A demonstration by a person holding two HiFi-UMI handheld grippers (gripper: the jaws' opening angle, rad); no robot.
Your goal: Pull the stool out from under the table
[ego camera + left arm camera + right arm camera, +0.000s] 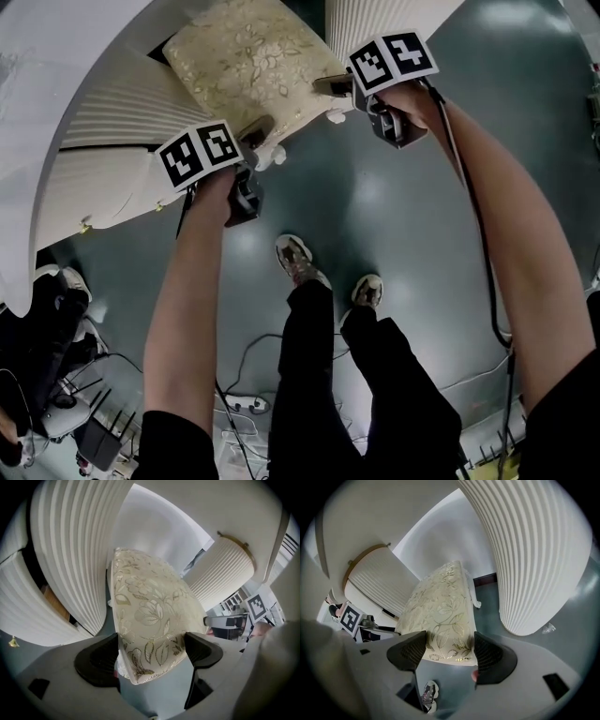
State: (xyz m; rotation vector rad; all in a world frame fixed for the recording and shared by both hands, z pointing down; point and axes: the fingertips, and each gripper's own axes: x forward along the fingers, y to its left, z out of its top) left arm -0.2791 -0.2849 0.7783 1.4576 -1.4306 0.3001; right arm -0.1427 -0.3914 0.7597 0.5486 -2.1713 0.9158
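The stool (248, 66) has a cream cushion with a gold floral pattern and white carved legs. It sits partly under the white table (56, 56), between two ribbed pedestals. In the head view my left gripper (258, 141) is at the stool's near left corner and my right gripper (333, 86) at its near right corner. In the left gripper view the stool's corner (145, 634) fills the gap of the left gripper (150, 656), both pads against the cushion edge. The right gripper (449, 654) is likewise shut on the stool's edge (445, 620).
Ribbed white pedestals (122, 112) (375, 19) flank the stool closely. The person's shoes (300, 261) stand on the dark green floor just behind the stool. Cables and a power strip (246, 405) lie on the floor behind the feet, with dark equipment (47, 347) at left.
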